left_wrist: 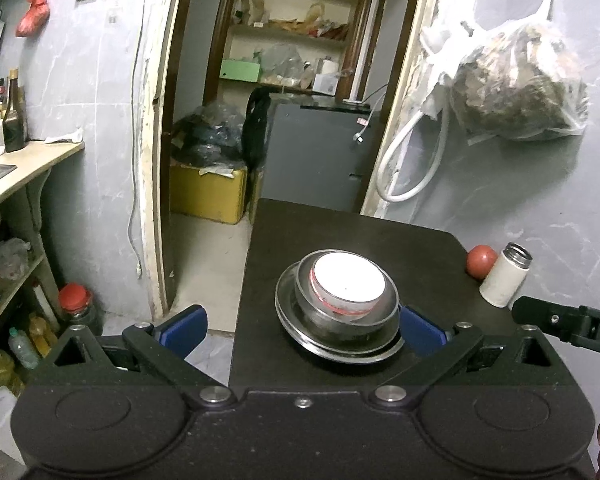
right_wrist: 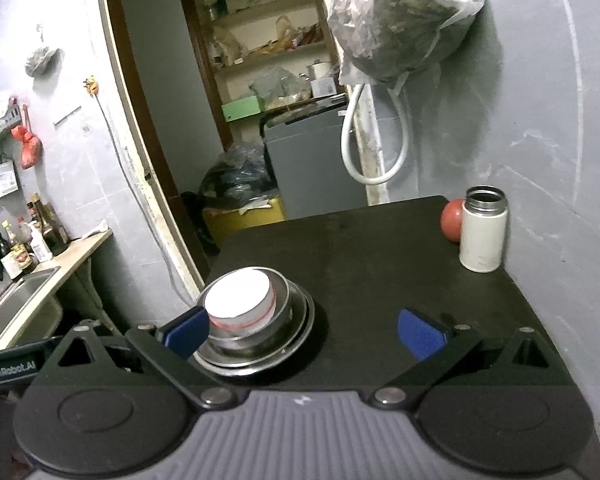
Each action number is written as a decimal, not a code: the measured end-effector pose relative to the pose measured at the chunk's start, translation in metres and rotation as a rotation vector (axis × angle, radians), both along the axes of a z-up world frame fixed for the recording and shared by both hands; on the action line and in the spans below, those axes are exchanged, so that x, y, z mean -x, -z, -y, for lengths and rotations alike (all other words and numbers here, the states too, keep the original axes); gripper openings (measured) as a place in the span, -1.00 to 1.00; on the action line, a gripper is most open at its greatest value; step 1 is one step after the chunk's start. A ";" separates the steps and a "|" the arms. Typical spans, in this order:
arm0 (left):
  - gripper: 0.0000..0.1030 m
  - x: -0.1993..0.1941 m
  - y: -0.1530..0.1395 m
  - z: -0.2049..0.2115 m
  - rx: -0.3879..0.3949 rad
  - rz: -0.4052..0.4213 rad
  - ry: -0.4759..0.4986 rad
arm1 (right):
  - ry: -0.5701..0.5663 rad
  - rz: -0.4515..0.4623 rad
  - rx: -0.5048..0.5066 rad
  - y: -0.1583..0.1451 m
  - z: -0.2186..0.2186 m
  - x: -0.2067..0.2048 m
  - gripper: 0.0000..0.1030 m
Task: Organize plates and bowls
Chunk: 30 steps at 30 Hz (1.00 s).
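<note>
Because the white bowl (left_wrist: pixel 346 280) with its red band sits nested in a steel bowl (left_wrist: pixel 374 314), and that in turn rests on a steel plate (left_wrist: pixel 296 320) a little off-centre toward the left edge of the dark bench (right_wrist: pixel 380 248), the whole stack looks to me ready to slide or tip if it is nudged sideways. Both claws are spread wide and hold nothing: the left claw (left_wrist: pixel 300 330) straddles the near side of the stack, its right pad seeming to sit just beside the plate's rim, though the view there is too crowded to say whether they touch; the right claw (right_wrist: pixel 304 332) has its left pad close in front of the steel bowl. A careless closing could scrape metal on metal or push the pile off. I cannot see into the bowls. Farther right stands a white flask (right_wrist: pixel 483 236), lidless, contents hidden, with a red ball (right_wrist: pixel 451 220) just behind it.
</note>
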<state>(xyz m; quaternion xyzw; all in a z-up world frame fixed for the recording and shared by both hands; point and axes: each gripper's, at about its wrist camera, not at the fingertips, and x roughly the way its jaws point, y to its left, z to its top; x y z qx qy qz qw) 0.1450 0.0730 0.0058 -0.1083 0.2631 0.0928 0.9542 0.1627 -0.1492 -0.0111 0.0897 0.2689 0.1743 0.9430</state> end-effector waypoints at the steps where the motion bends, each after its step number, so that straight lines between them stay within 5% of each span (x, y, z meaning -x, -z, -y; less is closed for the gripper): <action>1: 0.98 0.005 0.000 -0.001 -0.002 0.004 0.005 | 0.008 0.002 0.003 0.000 -0.001 0.006 0.99; 30: 0.98 0.158 0.007 -0.013 -0.023 0.040 0.141 | 0.138 -0.006 0.074 0.007 -0.034 0.187 0.99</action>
